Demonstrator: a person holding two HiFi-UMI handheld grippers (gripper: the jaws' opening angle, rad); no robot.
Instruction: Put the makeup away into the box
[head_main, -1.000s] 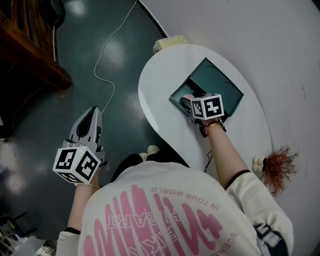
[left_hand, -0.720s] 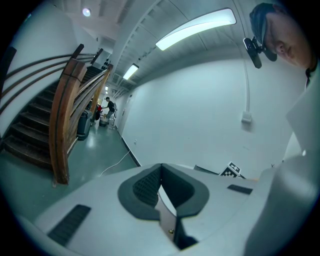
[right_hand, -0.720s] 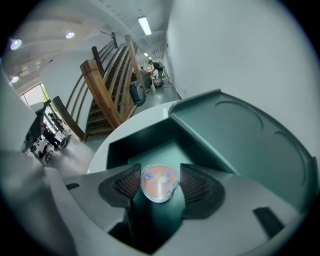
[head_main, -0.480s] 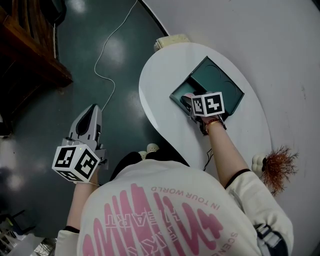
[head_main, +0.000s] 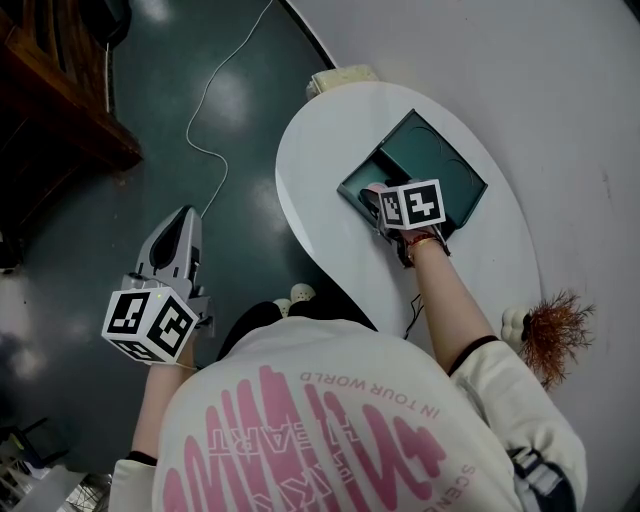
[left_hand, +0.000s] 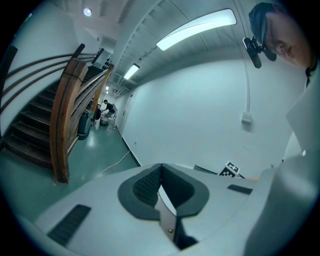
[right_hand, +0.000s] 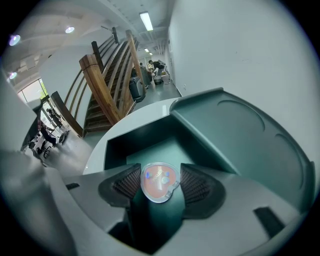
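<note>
1. Your right gripper (right_hand: 161, 176) has the round makeup compact (right_hand: 158, 185) pinched between both pads.
2. You've got the compact just over the open green box (right_hand: 240, 135) on the white counter (head_main: 320, 170).
3. Your left gripper (left_hand: 160, 174) is closed and empty, off over the floor (head_main: 240, 230).

I count one box (head_main: 452, 172), one makeup compact (right_hand: 160, 182), one table (head_main: 320, 165), and two grippers: left gripper (head_main: 181, 216), right gripper (head_main: 373, 196).
</note>
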